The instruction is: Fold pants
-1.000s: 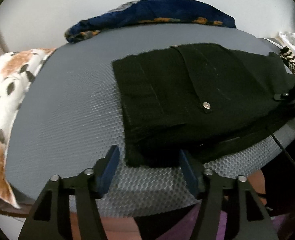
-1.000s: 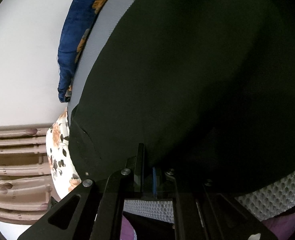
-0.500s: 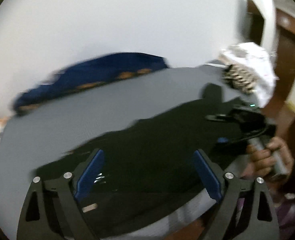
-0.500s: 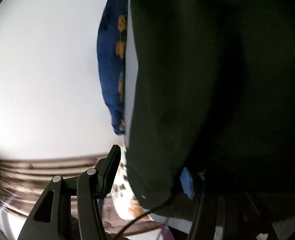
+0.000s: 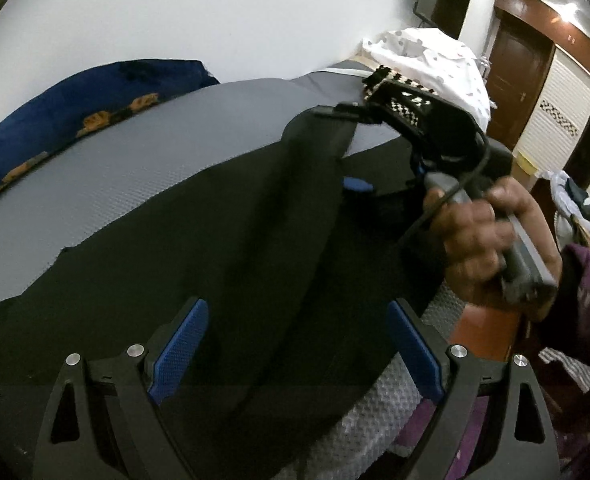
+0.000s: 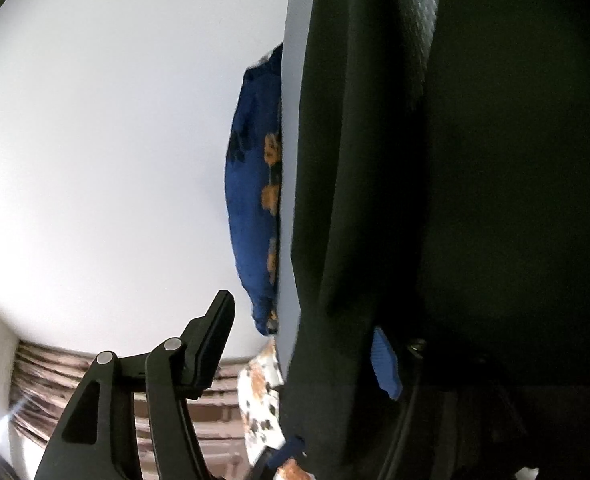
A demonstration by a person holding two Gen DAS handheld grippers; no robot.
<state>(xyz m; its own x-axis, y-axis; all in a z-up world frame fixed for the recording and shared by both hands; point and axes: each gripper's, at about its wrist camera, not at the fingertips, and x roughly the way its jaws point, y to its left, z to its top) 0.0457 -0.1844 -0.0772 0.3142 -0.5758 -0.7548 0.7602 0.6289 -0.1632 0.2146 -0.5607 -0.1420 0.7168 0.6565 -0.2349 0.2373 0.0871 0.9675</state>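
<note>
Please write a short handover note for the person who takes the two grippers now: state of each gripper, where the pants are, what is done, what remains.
Left gripper: open, hovering over the black pants, holding nothing.
Right gripper: jaws opening, with pants fabric between them; gripped by a hand.
The pants lie folded on the grey mat, not fully smooth.
Left to do: free the right gripper, check the fold, flatten it.

Matt black cloth pants [image 5: 223, 248] lie on a grey, honeycomb-textured mesh pad [image 5: 143, 160]; the door [image 5: 511, 68] is glossy wood.
</note>
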